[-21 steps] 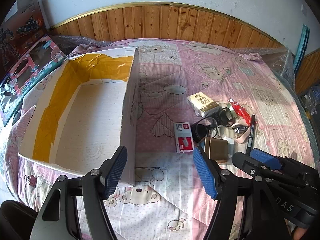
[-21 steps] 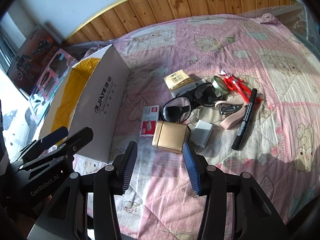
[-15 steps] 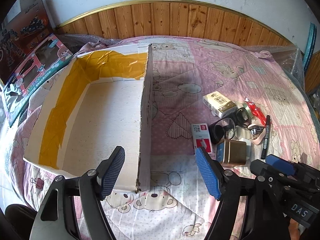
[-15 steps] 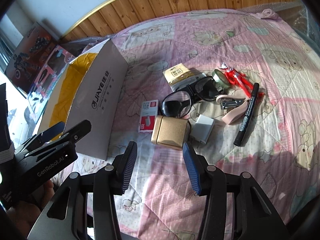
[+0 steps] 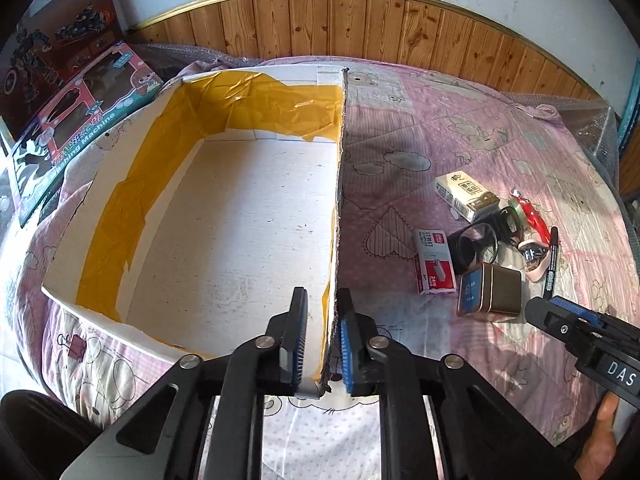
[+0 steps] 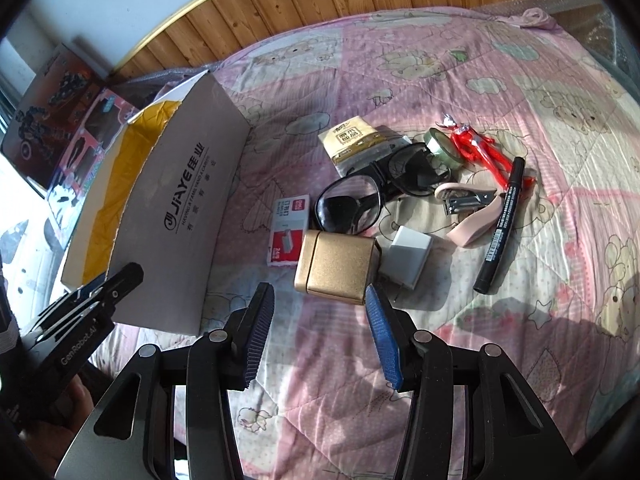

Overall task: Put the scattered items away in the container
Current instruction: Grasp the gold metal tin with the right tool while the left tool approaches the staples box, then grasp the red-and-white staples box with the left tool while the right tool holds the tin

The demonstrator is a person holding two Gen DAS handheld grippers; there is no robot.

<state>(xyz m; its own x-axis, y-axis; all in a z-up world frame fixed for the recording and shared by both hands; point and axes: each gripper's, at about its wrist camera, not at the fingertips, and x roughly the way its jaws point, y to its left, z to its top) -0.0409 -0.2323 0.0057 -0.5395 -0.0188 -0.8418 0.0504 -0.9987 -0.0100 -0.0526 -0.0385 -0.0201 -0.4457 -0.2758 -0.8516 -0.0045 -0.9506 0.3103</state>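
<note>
Left gripper (image 5: 323, 340) is clamped on the near right wall of the cardboard box (image 5: 240, 216), which fills the bed's ten o'clock side. Right gripper (image 6: 320, 328) hangs wide open, holding nothing, just short of the gold tin (image 6: 338, 266) among scattered items at three o'clock.

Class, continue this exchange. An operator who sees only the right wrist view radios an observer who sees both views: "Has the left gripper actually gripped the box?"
Observer: Yes. The left gripper is shut on the box, one finger on each side of its right wall.
Operator: Anything inside yet?
Observer: No, nothing lies on its floor.
Operator: And the gold tin, anything I'm missing?
Observer: The gold tin has a blue label on the side facing the box.
</note>
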